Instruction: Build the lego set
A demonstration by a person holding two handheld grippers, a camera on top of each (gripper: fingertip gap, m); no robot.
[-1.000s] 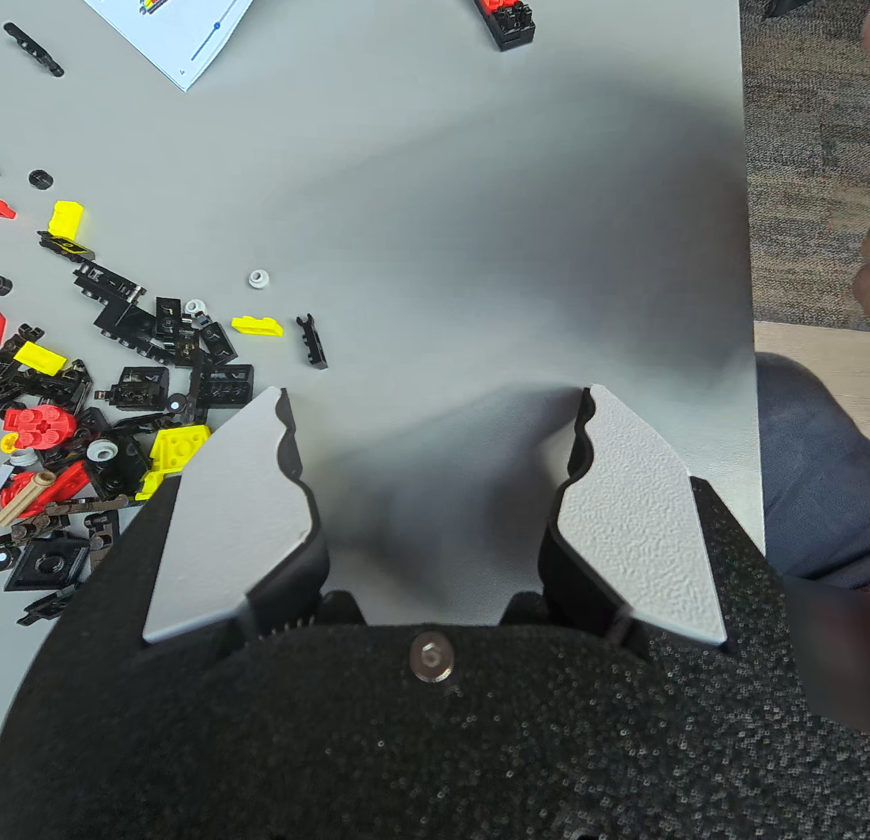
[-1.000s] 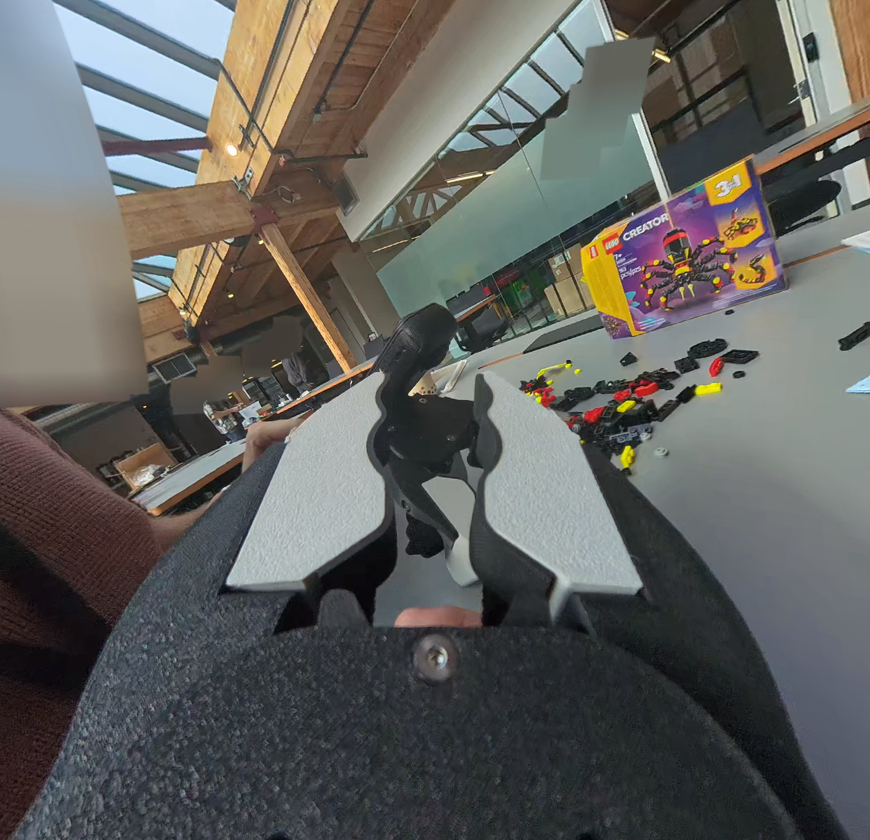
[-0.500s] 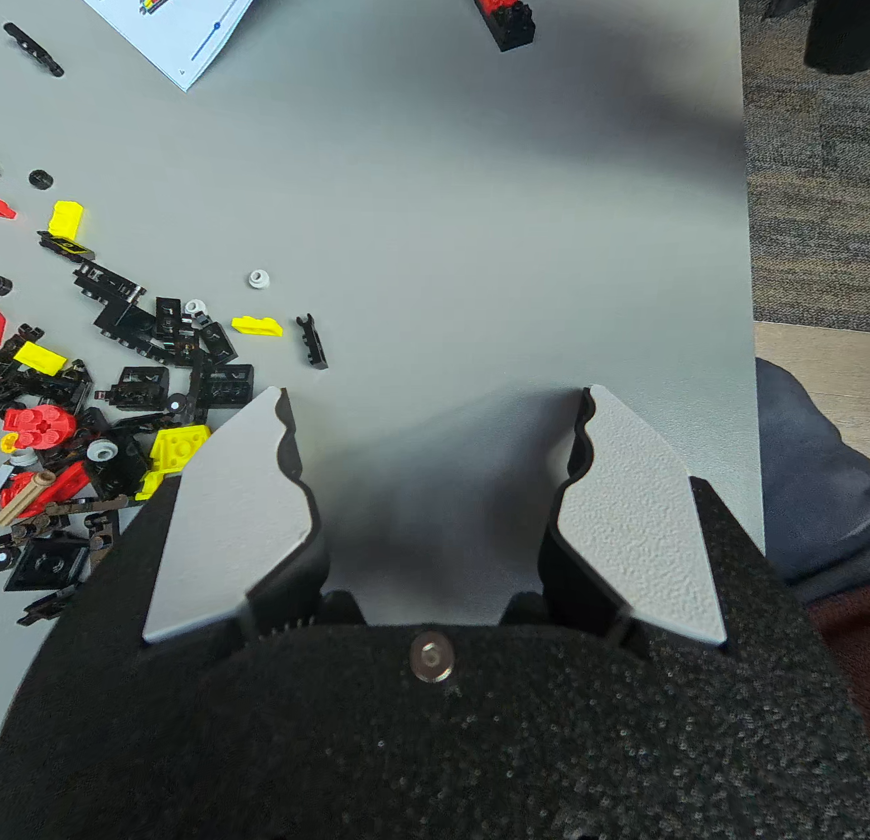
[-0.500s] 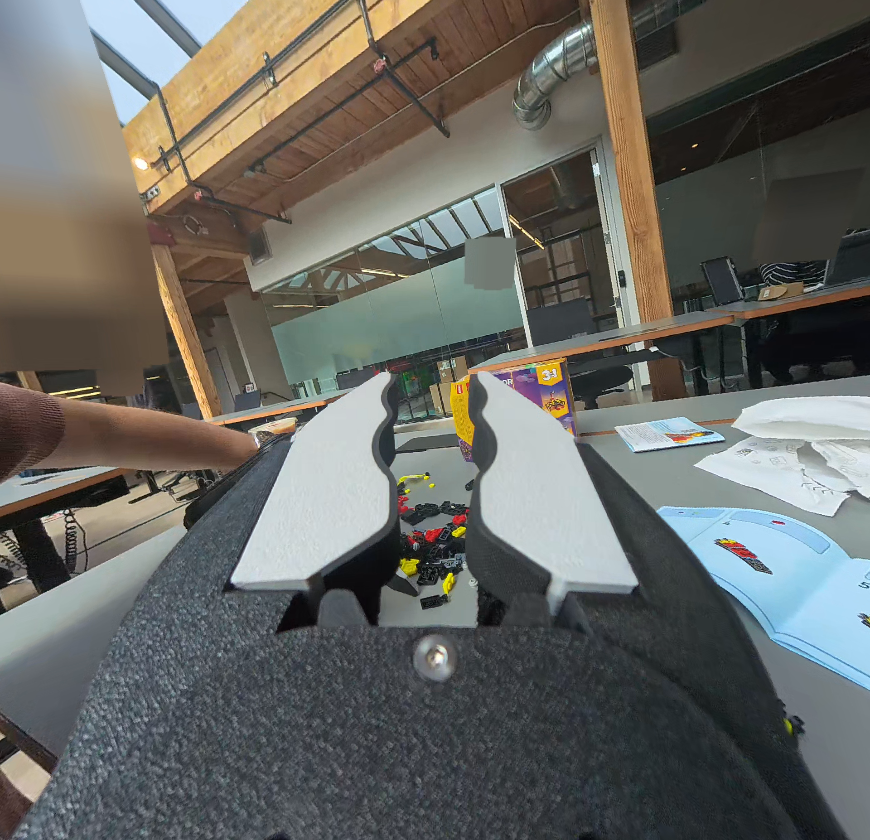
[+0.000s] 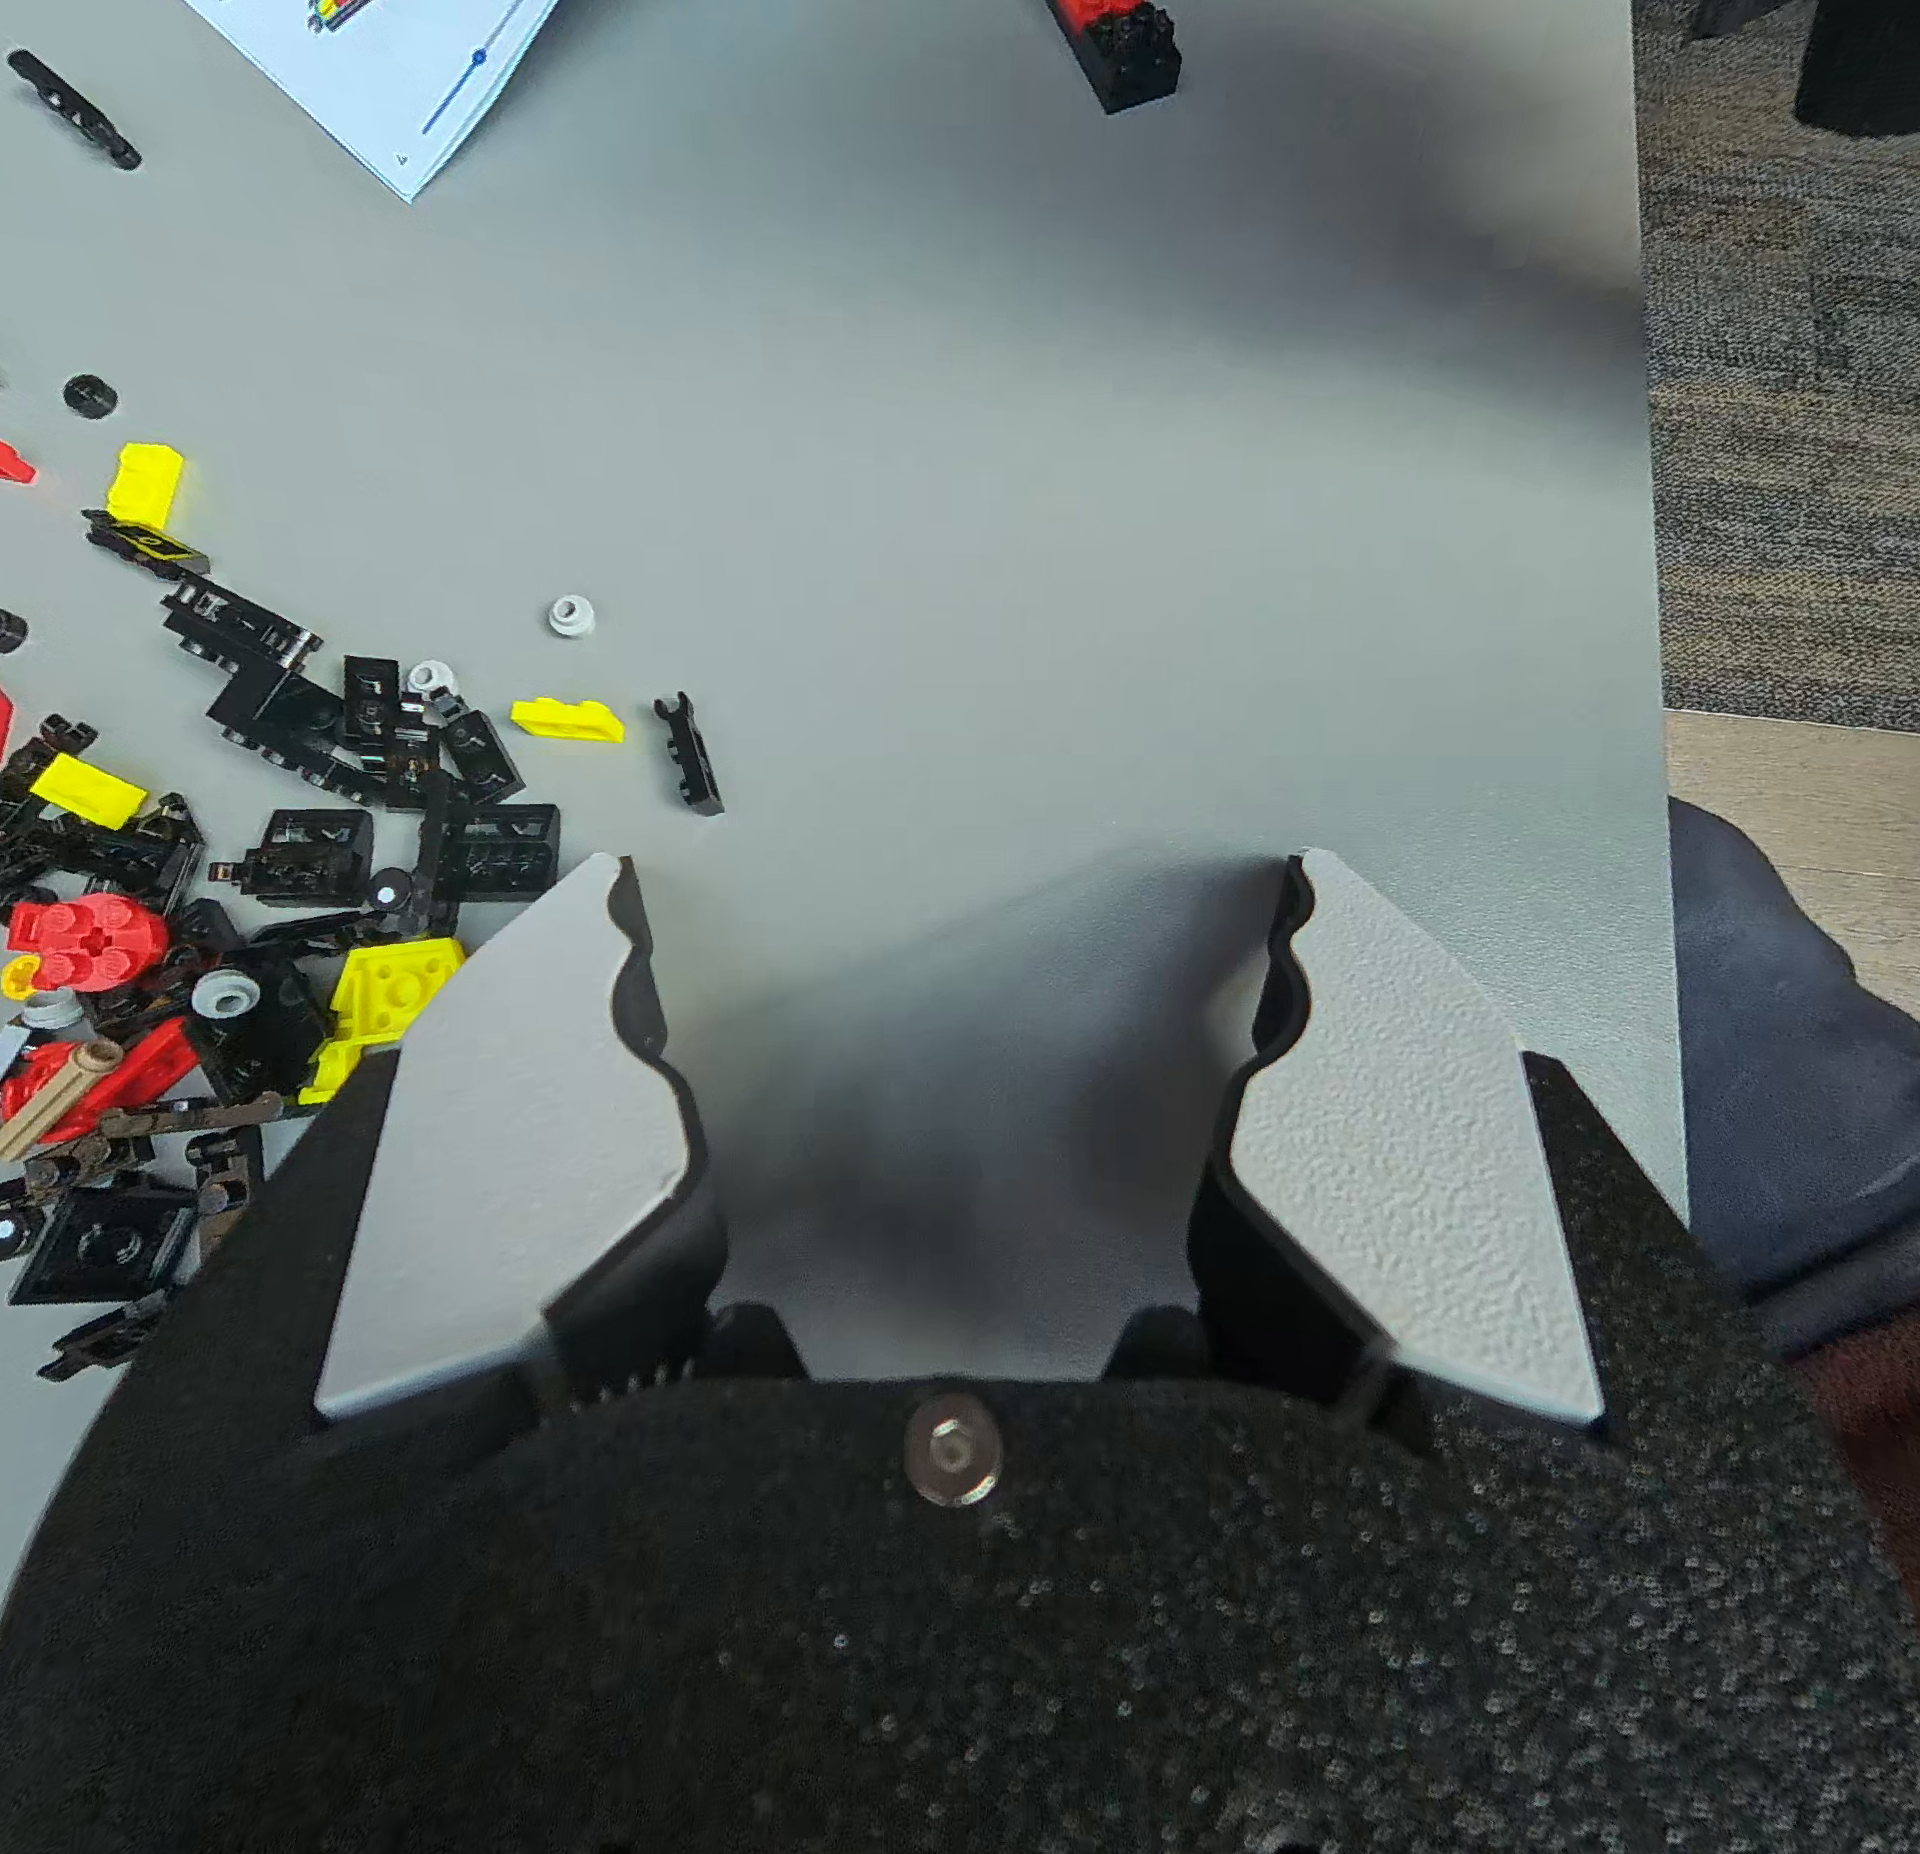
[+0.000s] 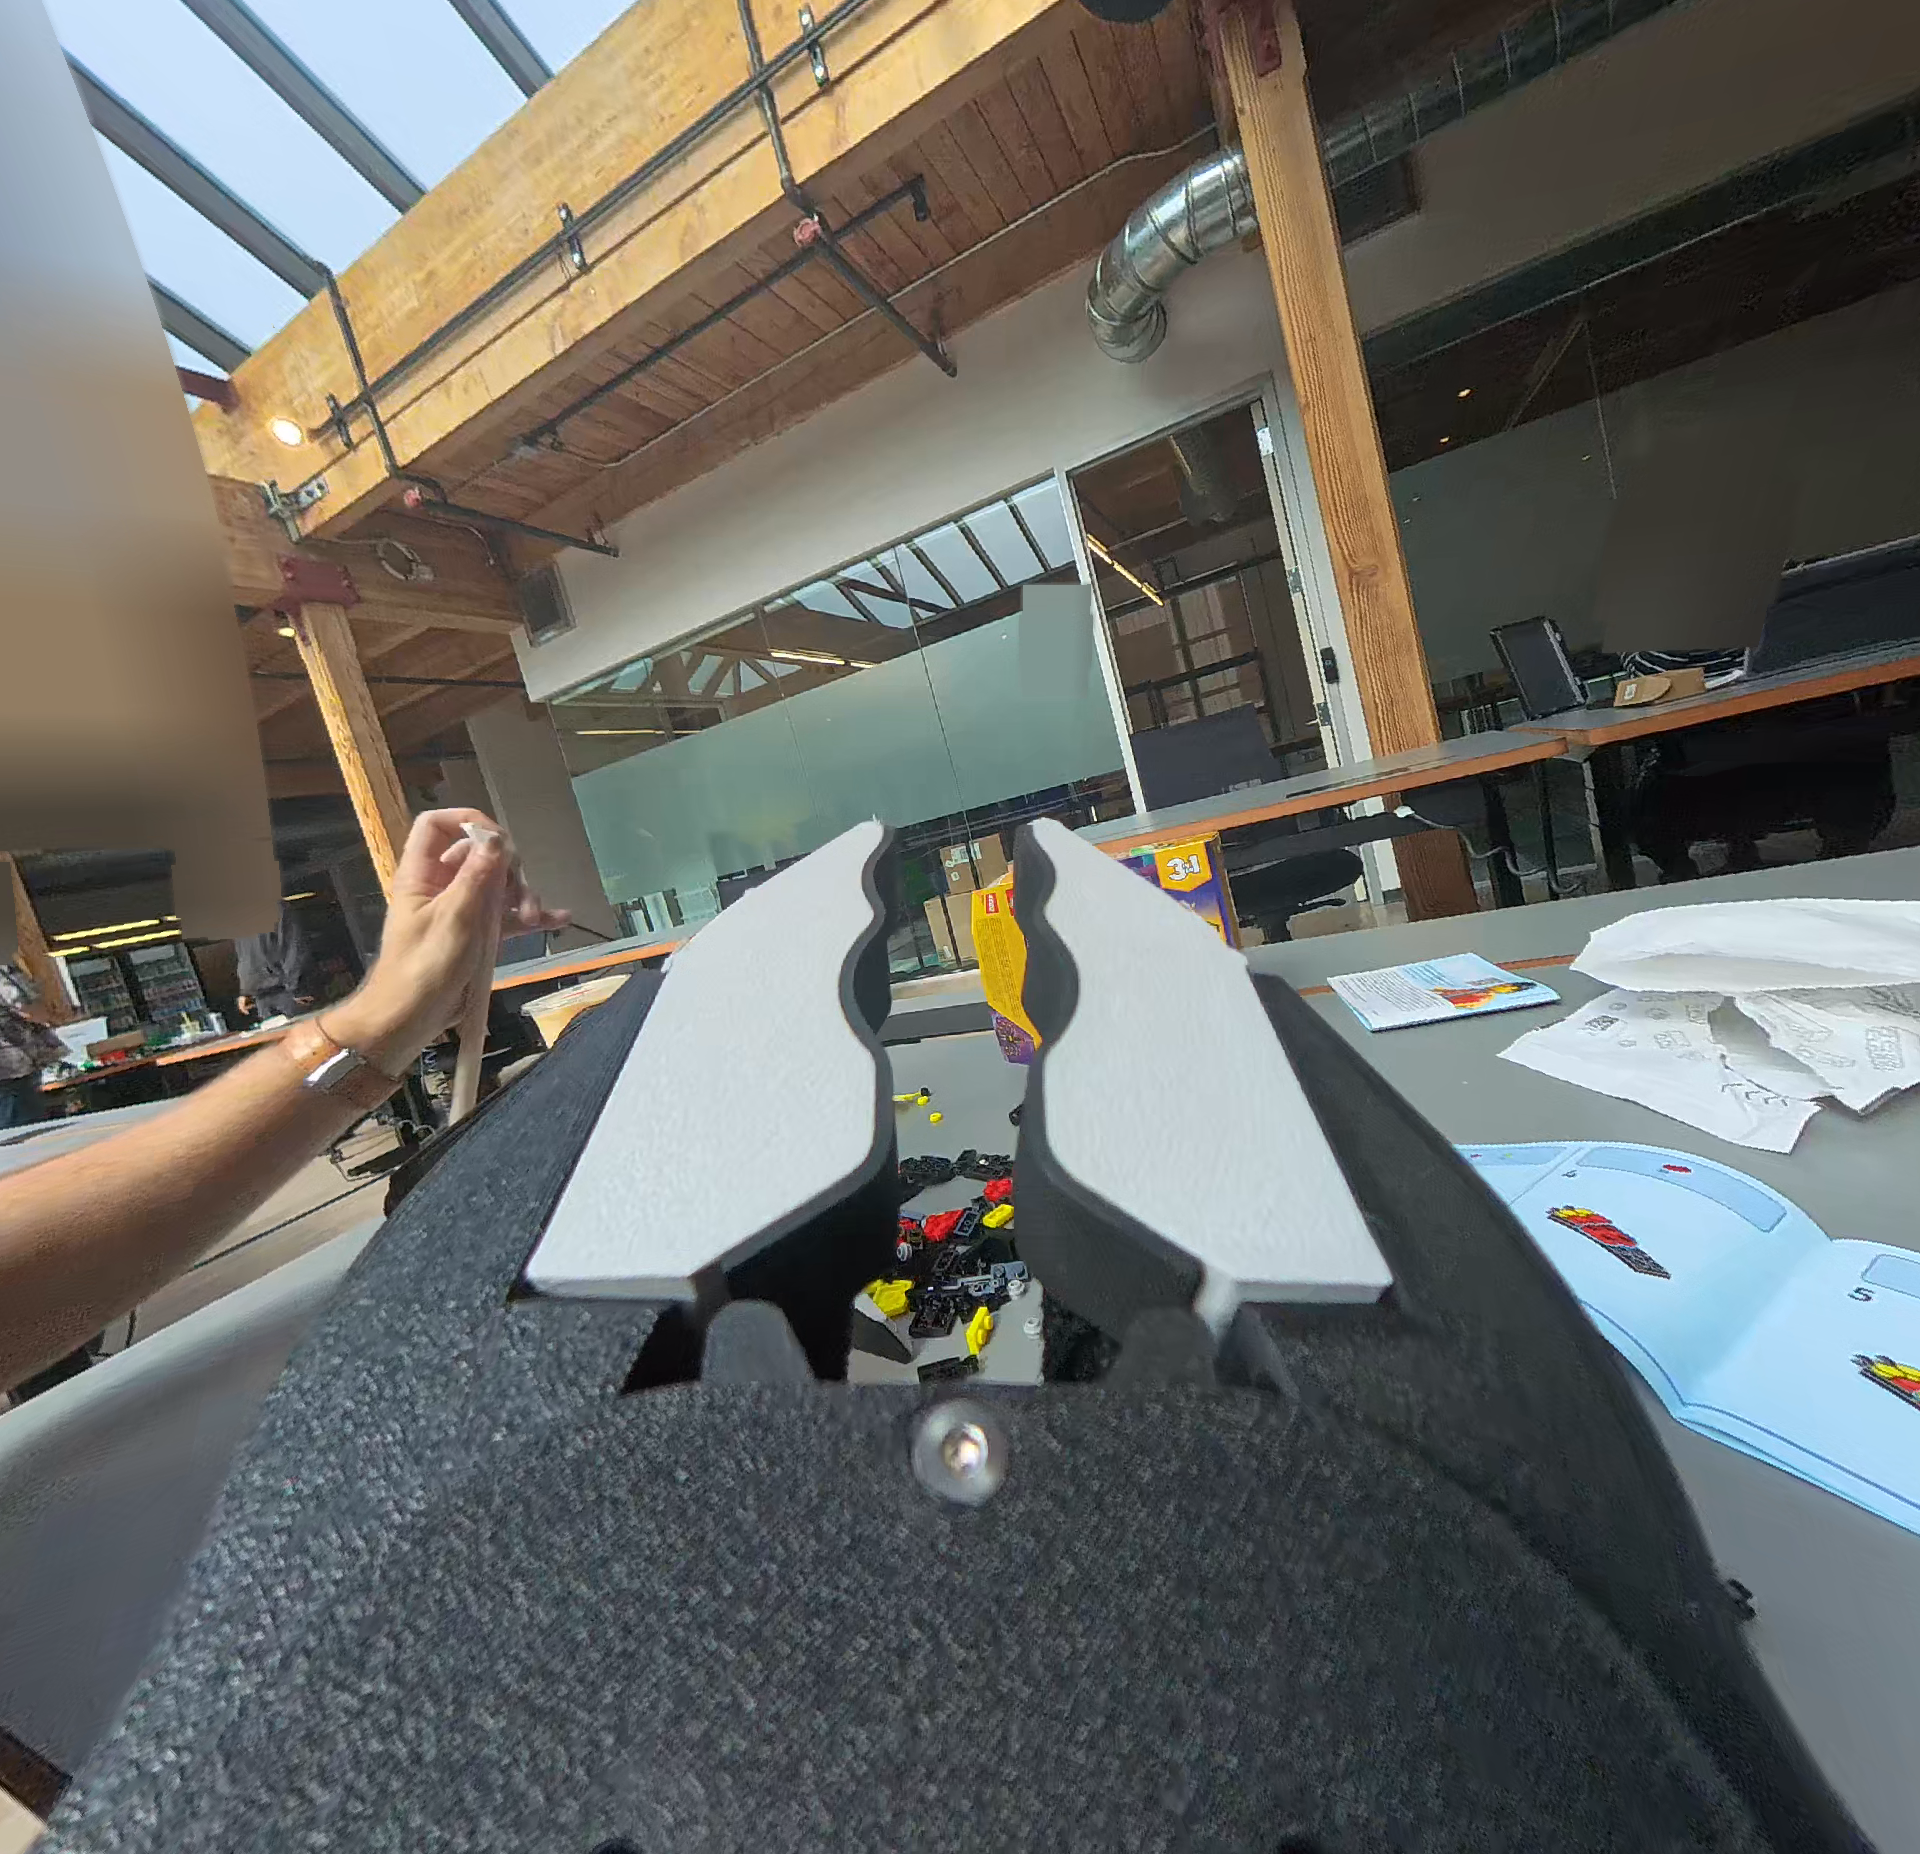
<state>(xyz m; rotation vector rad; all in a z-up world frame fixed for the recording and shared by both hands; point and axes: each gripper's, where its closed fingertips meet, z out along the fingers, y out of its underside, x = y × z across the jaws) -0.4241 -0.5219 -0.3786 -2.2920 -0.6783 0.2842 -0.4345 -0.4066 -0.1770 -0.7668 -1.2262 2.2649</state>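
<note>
Left gripper point(image 5: 961, 859) hovers spread and empty over the grey table point(image 5: 1039, 454); right gripper point(image 6: 951, 843), fingers narrowly parted, apparently holds nothing. Loose Lego pieces point(image 5: 312, 869) lie left, the partial black-red-yellow assembly point(image 5: 1112, 17) far ahead. Select one isolated piece; approach squarely.

Loose bricks point(image 5: 260, 869) lie at the worktop's point(image 5: 1039, 454) left; instruction booklet point(image 5: 384, 28) far left, partial build point(image 5: 1117, 22) far right; set box point(image 6: 1195, 879) behind the bricks.

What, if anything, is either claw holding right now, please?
Nothing: the left claw gapes over bare table, and the right claw has nothing between its fingers.
</note>
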